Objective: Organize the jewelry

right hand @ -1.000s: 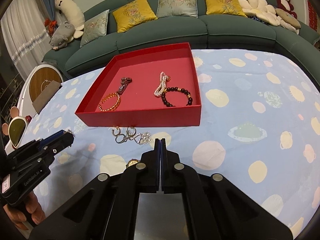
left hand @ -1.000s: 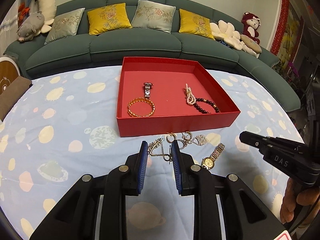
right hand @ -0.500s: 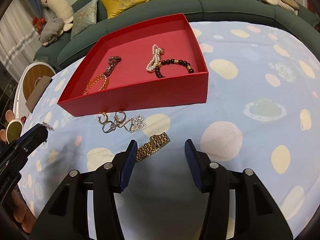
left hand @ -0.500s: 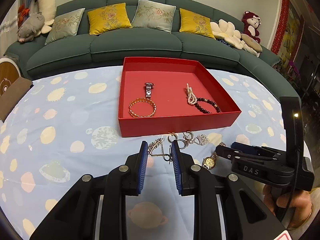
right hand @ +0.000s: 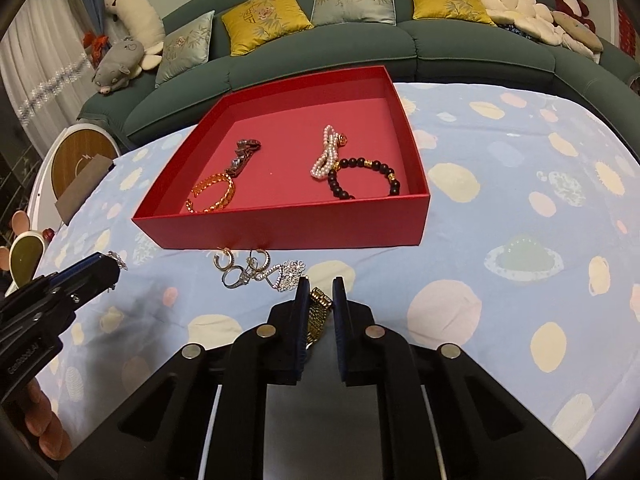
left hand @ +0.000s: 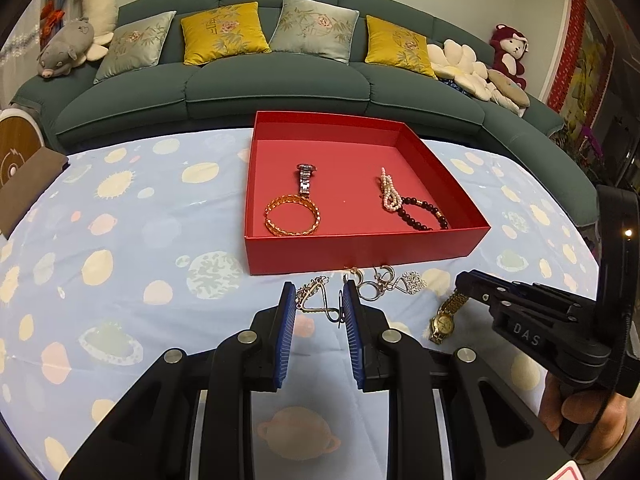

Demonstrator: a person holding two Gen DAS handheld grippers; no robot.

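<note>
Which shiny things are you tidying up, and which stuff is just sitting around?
For the job:
open red cardboard box
gold metal wristwatch
silver rings and earrings pile
thin silver chain pendant

Just lying about:
dark green fabric sofa
yellow embroidered cushions
grey plush pig

left gripper (left hand: 319,300) sits with its blue pads parted around a silvery chain pendant (left hand: 313,300) on the planet-print cloth (left hand: 120,240), red box (left hand: 360,250) just beyond holding bangle, watch and beads, and the right gripper (left hand: 464,284) is over a gold watch (left hand: 443,318) near right.
</note>
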